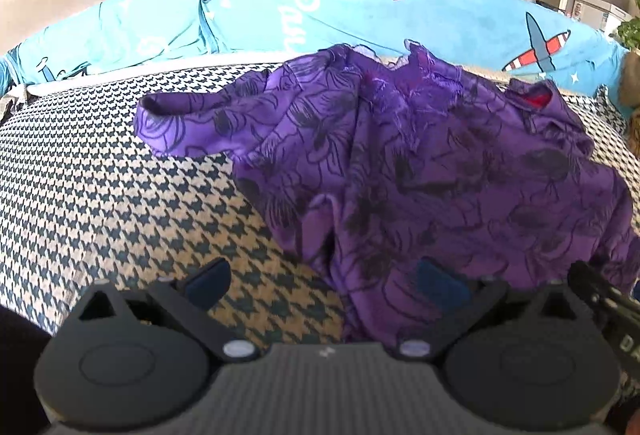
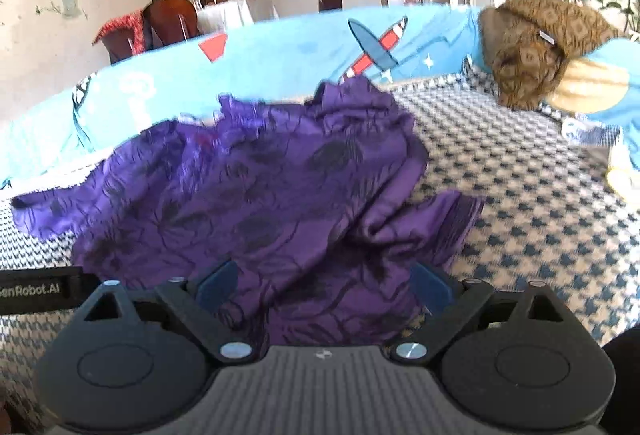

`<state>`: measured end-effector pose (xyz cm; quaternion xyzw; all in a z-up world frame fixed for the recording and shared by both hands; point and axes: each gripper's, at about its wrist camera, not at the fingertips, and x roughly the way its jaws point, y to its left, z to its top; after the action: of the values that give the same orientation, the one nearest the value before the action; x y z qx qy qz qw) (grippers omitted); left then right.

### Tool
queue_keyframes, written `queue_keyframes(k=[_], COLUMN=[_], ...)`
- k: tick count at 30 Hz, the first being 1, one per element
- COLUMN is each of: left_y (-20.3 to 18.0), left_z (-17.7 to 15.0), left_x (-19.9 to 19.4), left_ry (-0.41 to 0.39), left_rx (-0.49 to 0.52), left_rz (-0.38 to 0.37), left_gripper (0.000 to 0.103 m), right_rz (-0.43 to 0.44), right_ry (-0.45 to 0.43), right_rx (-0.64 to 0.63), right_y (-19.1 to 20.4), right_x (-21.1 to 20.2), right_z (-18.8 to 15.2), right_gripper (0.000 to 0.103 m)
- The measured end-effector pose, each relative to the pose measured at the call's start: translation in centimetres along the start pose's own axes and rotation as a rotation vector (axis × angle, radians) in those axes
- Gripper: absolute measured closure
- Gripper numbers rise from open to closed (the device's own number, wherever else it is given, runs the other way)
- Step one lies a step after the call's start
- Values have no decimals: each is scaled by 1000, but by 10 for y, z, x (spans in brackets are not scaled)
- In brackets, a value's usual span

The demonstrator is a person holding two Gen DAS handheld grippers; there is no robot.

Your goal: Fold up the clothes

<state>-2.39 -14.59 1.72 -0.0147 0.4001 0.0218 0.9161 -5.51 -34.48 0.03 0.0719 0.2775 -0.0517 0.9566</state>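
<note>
The shirt [image 1: 420, 163] lies in a heap on the sofa seat [image 1: 100, 195]. Behind it runs the sofa back [image 1: 320, 7]. A cushion [image 2: 536, 47] sits in the far right corner. Chairs [image 2: 172, 19] and a table [image 2: 236, 13] stand behind the sofa.

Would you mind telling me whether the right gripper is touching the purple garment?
Cannot tell. In the right wrist view the open right gripper has the purple garment bunched between its fingers, but neither contact nor a gap shows plainly.

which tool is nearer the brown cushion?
Right. The brown cushion sits ahead and to the right of the right tool. The left tool sits farther left; its camera barely catches the cushion.
</note>
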Motion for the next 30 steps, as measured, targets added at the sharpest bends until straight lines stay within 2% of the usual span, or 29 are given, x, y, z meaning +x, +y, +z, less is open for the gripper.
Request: queue_keyframes(k=[5, 9, 15, 23, 30], left_y=[-4, -9, -15, -17, -10], left_z=[15, 23, 33, 51, 73], left_x=[2, 6, 12, 21, 31], left_ry=[-2, -4, -8, -22, -21], left_rx=[20, 50, 89, 136, 157], left_rz=[0, 7, 17, 40, 41], left_gripper=[1, 1, 0, 0, 0], right_rz=[45, 120, 176, 171, 124], right_ry=[-8, -15, 18, 76, 67], right_rx=[-68, -121, -114, -13, -34], right_y=[8, 13, 8, -13, -22], right_x=[-3, -5, 7, 36, 51], right_z=[13, 24, 42, 64, 82], right_gripper=[10, 10, 10, 10, 9])
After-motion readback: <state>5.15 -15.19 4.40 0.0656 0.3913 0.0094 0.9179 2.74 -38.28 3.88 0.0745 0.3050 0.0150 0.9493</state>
